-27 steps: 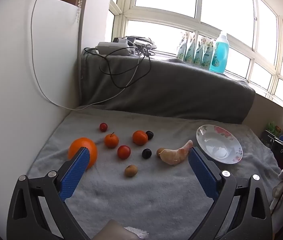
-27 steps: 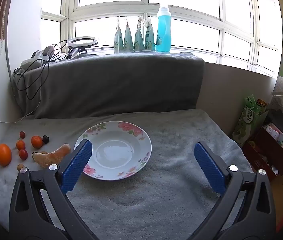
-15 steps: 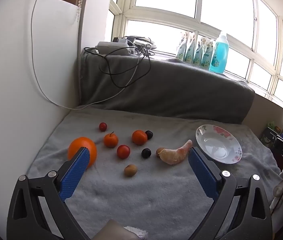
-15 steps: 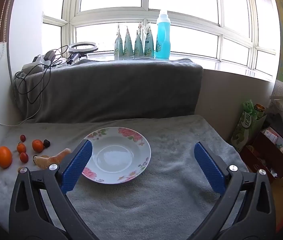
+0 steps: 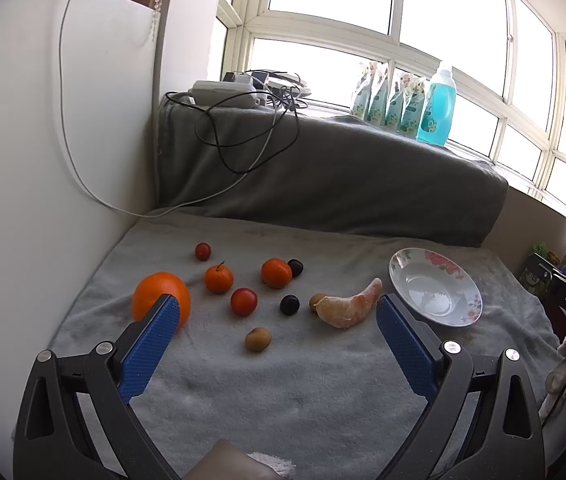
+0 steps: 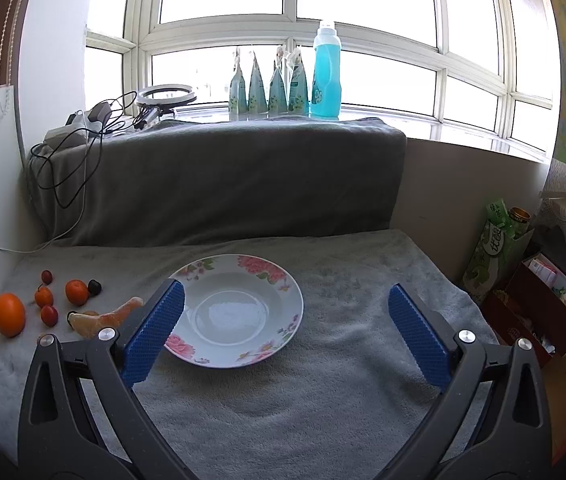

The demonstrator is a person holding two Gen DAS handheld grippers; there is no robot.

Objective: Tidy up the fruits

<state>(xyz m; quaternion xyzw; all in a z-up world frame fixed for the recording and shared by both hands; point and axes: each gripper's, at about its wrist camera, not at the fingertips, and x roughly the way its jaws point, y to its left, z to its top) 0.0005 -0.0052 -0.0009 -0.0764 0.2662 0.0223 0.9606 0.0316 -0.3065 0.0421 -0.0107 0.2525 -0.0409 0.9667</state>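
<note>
Above the grey towel (image 6: 323,400), right hand-held gripper (image 6: 283,312) wide and empty, drawn back, plate (image 6: 239,354) looks farther.

The fruits (image 5: 243,300) lie spread out on the towel (image 5: 323,380), at its left side. The plate (image 6: 287,320) sits to their right with nothing in it. The bottle (image 6: 326,76) stands far behind on the window sill (image 6: 463,136)

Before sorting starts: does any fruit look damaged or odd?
One does: the peeled citrus segment lies bare on the grey towel beside the floral plate, while the large orange and other fruits look whole.
</note>
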